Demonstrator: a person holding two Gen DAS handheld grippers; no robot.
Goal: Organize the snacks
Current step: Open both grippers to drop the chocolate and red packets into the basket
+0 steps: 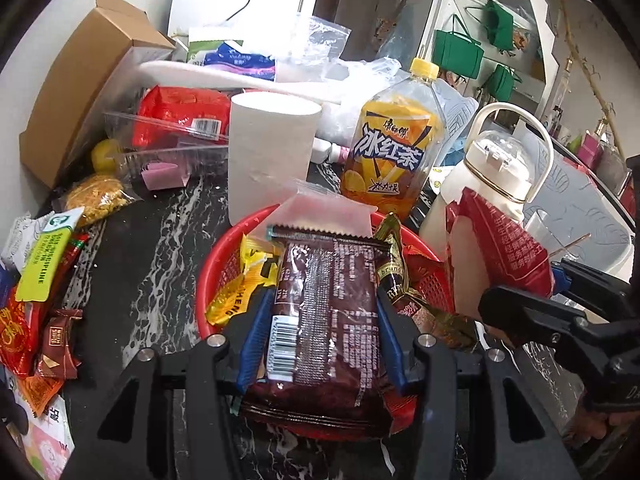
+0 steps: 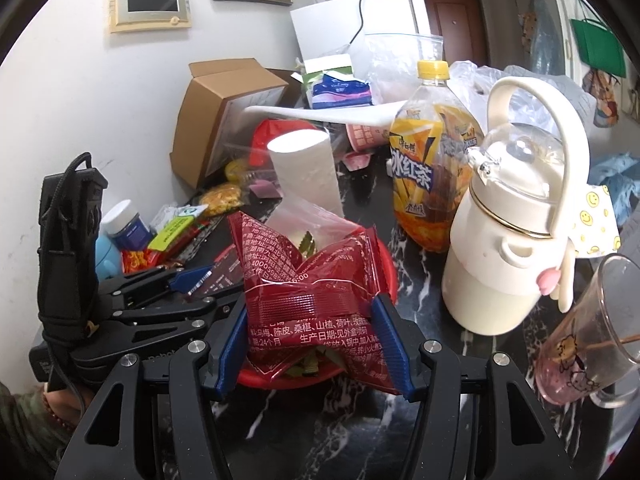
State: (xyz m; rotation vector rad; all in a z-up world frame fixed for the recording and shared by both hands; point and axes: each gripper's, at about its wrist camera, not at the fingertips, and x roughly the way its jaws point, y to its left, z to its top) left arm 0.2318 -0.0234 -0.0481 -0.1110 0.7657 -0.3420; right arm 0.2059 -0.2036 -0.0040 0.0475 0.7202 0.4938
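Observation:
A dark brown snack packet point(image 1: 324, 312) lies lengthwise between the blue pads of my left gripper point(image 1: 323, 320), which touch both its long edges. It sits over a red plastic basket point(image 1: 224, 248) holding a yellow packet point(image 1: 244, 276) and a gold-brown one point(image 1: 394, 268). My right gripper point(image 2: 312, 320) is shut on a crumpled red packet point(image 2: 308, 280), held just above the same red basket point(image 2: 390, 276). From the left wrist the red packet point(image 1: 500, 248) and right gripper point(image 1: 524, 284) show at the right. From the right wrist the left gripper point(image 2: 208, 290) shows at the left.
Behind the basket stand a white paper roll point(image 1: 272, 152), an iced tea bottle point(image 1: 392, 148) and a cream flask point(image 2: 516, 240). A glass cup point(image 2: 592, 332) is at the right. Loose snacks point(image 1: 36, 280) lie at the left on the black marble table point(image 1: 152, 264), near a cardboard box point(image 1: 88, 80).

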